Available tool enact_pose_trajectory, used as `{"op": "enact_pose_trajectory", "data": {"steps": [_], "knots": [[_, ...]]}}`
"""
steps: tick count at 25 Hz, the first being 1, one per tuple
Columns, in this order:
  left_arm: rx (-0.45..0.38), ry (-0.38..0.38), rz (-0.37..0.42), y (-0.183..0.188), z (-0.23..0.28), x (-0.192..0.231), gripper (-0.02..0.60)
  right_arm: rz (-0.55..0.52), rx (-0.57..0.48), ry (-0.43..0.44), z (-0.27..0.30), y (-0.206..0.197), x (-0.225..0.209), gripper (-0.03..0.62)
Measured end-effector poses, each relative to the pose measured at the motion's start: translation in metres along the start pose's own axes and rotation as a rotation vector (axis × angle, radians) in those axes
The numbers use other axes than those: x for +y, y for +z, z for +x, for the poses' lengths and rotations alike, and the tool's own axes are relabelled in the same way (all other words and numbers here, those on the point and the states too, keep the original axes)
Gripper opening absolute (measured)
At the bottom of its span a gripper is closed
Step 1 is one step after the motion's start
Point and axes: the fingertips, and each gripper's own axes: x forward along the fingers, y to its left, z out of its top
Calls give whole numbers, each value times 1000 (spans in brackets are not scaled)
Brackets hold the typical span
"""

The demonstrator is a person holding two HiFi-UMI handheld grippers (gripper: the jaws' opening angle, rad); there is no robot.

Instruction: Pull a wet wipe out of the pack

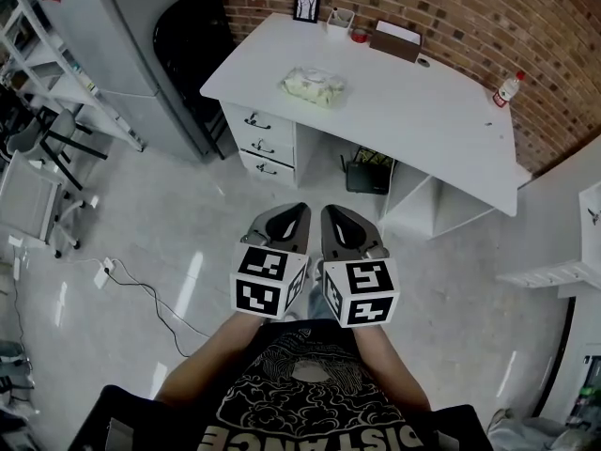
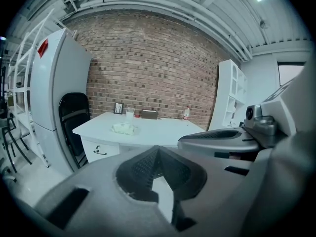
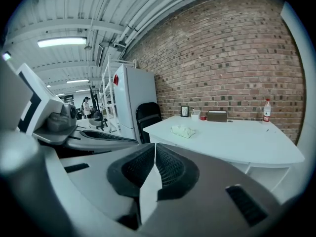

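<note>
While the person stands back from the furniture, the left gripper (image 1: 293, 212) and right gripper (image 1: 336, 212) hang side by side, each with its jaws pressed together on nothing. The wet wipe pack (image 1: 315, 86) lies on the white desk (image 1: 413, 101), well apart from them, with floor (image 1: 188, 214) and the desk's drawers (image 1: 263, 144) between. A picture frame (image 1: 306, 7), brown box (image 1: 395, 43) and red-capped bottle (image 1: 508, 88) stand along the brick wall (image 1: 451, 7); a black chair (image 1: 192, 36) sits beside the desk. The shirt (image 1: 300, 383) print reads DISTANCE, upside down
</note>
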Motion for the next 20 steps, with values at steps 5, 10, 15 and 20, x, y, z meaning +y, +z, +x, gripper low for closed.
{"op": "enact_pose_trajectory", "data": {"steps": [5,10,15,20], "knots": [[5,9,-8,9,28,10,12,-2,6,14,26,8,-19,20],[11,24,-20,19,58,25,12,-6,22,38,56,15,-36,20],[19,45,-31,29,88,38,12,-5,26,59,82,23,-56,19],[24,55,-34,42,121,44,12,-2,30,73,106,34,-81,18]]}}
